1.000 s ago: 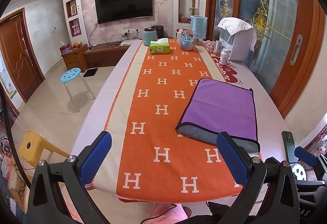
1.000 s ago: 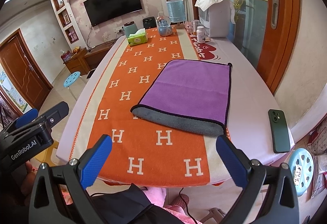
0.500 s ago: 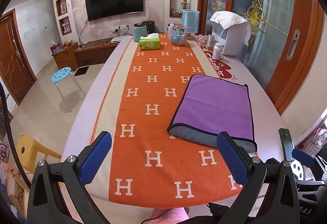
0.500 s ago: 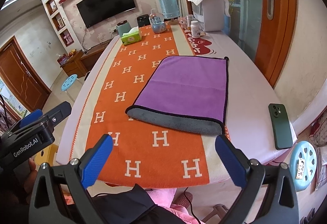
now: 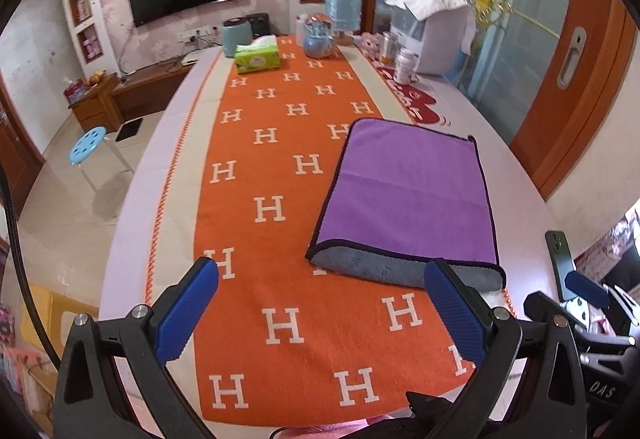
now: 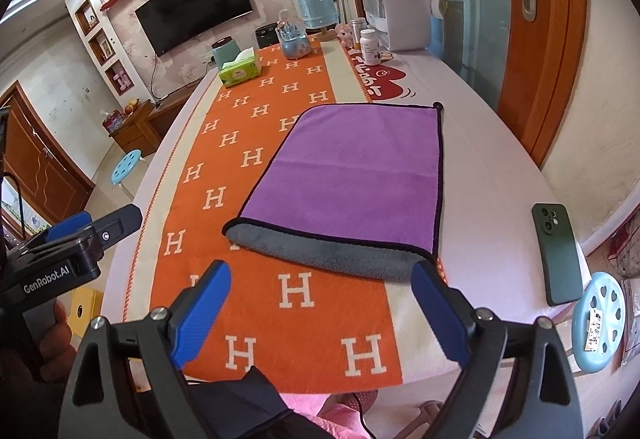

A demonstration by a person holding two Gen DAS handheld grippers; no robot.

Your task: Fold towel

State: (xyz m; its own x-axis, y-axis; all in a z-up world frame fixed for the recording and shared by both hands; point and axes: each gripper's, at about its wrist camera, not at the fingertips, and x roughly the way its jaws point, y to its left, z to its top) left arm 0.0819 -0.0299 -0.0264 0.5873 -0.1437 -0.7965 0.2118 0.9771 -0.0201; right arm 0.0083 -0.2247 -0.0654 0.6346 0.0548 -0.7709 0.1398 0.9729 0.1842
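The towel is seen lying on the table, partly on the orange runner, already folded once, with the grey side showing at its near edge. Compared with a second ago, both views are brought closer to the towel and lower. The left gripper and the right gripper are held spread wide and empty, just before the near edge. A second fold is probably being prepared.
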